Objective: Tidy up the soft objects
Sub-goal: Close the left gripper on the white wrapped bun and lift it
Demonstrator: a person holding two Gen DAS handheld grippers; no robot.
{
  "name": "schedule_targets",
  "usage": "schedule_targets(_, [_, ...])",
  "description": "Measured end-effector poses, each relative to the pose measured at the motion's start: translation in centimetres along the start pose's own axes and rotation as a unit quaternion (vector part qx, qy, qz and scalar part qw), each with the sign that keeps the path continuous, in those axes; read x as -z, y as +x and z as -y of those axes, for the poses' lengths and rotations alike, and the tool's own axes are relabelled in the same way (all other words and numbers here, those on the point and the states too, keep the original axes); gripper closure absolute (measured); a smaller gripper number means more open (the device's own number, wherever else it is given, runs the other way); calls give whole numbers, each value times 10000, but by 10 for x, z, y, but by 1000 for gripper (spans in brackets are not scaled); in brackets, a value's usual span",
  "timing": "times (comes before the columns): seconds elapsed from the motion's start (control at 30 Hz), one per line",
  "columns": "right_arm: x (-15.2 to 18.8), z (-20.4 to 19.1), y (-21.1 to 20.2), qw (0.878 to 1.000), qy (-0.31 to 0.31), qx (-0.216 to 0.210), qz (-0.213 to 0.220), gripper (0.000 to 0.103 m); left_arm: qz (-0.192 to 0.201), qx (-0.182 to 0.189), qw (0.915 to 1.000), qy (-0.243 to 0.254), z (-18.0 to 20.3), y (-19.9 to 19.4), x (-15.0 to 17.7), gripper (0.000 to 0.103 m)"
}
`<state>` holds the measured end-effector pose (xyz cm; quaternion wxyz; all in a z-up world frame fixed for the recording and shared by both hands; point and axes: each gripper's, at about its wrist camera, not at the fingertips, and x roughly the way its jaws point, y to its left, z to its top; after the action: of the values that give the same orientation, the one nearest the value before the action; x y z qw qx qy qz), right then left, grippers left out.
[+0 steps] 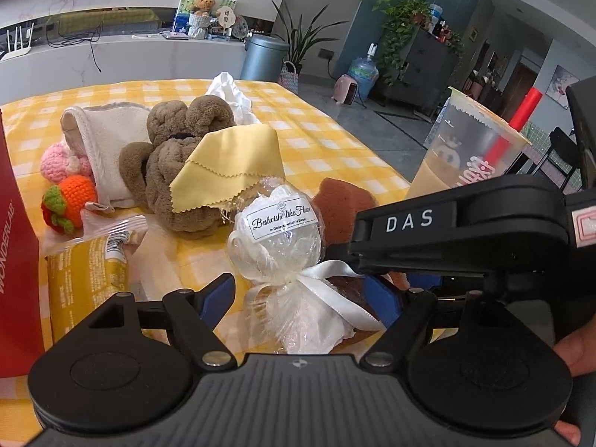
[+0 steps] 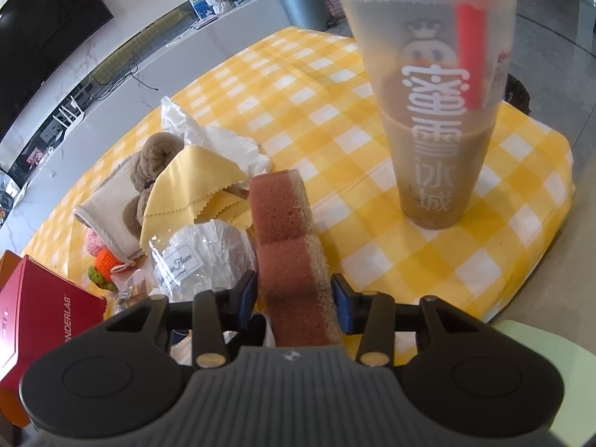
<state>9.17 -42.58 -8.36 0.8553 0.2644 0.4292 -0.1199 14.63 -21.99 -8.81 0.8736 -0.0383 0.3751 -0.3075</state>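
A white towel ball wrapped in clear film (image 1: 277, 238), labelled and tied with a white ribbon, lies on the yellow checked cloth. My left gripper (image 1: 300, 294) stands open around its tied tail, and the blue pads are clear of the film. My right gripper (image 2: 294, 296) is shut on a brown sponge (image 2: 290, 246) with a beige scouring side, which sticks out forward between its blue pads. The same sponge (image 1: 341, 205) shows in the left wrist view behind the wrapped ball, with the right gripper's black body (image 1: 458, 231) beside it.
A pile sits behind: a brown plush towel (image 1: 167, 171), a yellow cloth (image 1: 227, 164), a beige cloth (image 1: 108, 141), white tissue (image 1: 231, 93) and pink and orange crochet pieces (image 1: 70, 197). A yellow snack packet (image 1: 85, 279) and a red box (image 1: 15, 242) lie left. A tall milk tea cup (image 2: 436, 111) stands right, near the table edge.
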Motion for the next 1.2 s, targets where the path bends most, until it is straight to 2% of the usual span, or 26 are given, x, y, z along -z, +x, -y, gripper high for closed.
schedule_targets(0.03, [0, 1, 0, 10000, 26, -18, -6, 60, 13, 34, 10000, -24, -1, 0, 1, 16])
schedule_targets(0.1, [0, 2, 0, 10000, 59, -58, -14, 60, -15, 47, 9999, -144, -5, 1, 3, 33])
schedule_targets(0.27, [1, 3, 2, 10000, 55, -14, -56, 60, 4, -26, 9971, -755, -20, -5, 5, 40])
schedule_targets(0.4, [2, 0, 2, 10000, -25, 28, -75, 60, -78, -2, 9976, -681, -19, -2, 3, 40])
schedule_targets(0.53, [1, -3, 2, 9999, -81, 6, -61, 60, -139, -252, 9982, -522, -10, 4, 3, 40])
schedule_targets(0.7, [1, 1, 2, 10000, -22, 21, -64, 60, -149, -416, 9981, -439, -5, 2, 5, 50])
schedule_targets(1.0, [2, 10, -5, 9999, 141, -65, -3, 60, 173, -395, 9972, -603, -6, -29, 0, 51])
schedule_targets(1.2, [2, 19, -1, 9990, 353, -215, -146, 60, 520, -161, 9965, -628, -9, -61, -7, 51])
